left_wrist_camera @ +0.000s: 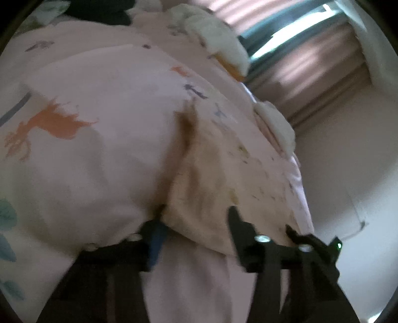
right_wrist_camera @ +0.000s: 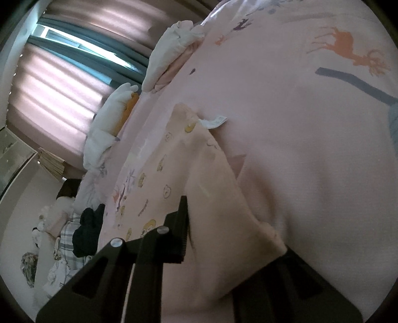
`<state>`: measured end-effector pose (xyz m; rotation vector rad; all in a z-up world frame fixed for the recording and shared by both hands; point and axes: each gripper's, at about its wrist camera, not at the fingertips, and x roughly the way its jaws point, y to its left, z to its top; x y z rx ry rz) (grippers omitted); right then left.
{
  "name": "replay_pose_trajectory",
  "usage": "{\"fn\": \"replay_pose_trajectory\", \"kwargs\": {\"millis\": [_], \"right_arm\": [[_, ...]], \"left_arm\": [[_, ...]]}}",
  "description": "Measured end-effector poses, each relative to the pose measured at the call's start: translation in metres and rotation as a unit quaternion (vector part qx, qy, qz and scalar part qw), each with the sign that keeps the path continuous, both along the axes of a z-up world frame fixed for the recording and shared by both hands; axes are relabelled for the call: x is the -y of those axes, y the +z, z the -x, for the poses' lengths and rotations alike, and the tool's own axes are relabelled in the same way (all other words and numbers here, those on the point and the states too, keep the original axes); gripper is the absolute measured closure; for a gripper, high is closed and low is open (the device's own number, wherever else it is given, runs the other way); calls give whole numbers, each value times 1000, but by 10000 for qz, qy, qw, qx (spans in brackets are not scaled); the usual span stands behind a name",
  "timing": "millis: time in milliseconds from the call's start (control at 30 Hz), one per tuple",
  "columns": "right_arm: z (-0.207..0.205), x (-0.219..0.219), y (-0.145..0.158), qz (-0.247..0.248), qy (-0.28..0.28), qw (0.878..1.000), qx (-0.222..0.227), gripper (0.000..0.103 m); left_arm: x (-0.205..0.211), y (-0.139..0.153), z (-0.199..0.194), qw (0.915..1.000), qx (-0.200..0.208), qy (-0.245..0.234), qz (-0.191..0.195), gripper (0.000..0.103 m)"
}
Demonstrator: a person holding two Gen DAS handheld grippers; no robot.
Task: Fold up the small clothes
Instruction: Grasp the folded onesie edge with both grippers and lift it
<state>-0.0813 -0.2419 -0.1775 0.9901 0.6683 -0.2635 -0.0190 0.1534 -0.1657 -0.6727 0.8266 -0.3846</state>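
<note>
A small cream garment [left_wrist_camera: 211, 169] with little cartoon prints lies on a pink bedspread [left_wrist_camera: 99, 104] with deer prints. My left gripper [left_wrist_camera: 196, 218] stands wide open over the garment's near edge, its fingers [left_wrist_camera: 236, 223] on either side of the cloth. In the right wrist view the same garment [right_wrist_camera: 174, 161] shows with a white label [right_wrist_camera: 215, 121] at its far end. My right gripper [right_wrist_camera: 233, 233] has a fold of the garment lying between its fingers [right_wrist_camera: 182, 223]; the right finger is hidden under the cloth.
Folded white clothes [left_wrist_camera: 219, 42] [right_wrist_camera: 171, 54] lie near the bed's edge by the pink curtains [right_wrist_camera: 62, 82]. A dark garment [right_wrist_camera: 87, 231] and a plaid cloth [right_wrist_camera: 67, 238] lie further along the bed. A dark item [left_wrist_camera: 99, 12] lies at the far end.
</note>
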Motion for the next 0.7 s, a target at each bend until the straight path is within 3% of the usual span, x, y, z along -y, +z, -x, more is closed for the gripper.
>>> {"fn": "replay_pose_trajectory", "kwargs": {"millis": [100,167,367,533,700], "right_arm": [[-4,0,0,43,29,10000,-30,95],[-3,2,0,13,37,10000,-26,95],[-8,-2,6,217,83,9993,-276,94],[-28,-20,38,945,206,9920,-815,92],[-55,-48,74,1236,752,9885,-439,92]], "left_arm": [[-12,-6,-5,9964,-174,-432,713,72],[-17,-8,-5,9934,-256,-542,981,74],[-12,-10,-3,9925,-270,-697,965,74],[-15,-14,-7,9882,-267,-772,1297,74],[-16,-17,-6,9866,-239,-769,1419,74]]}}
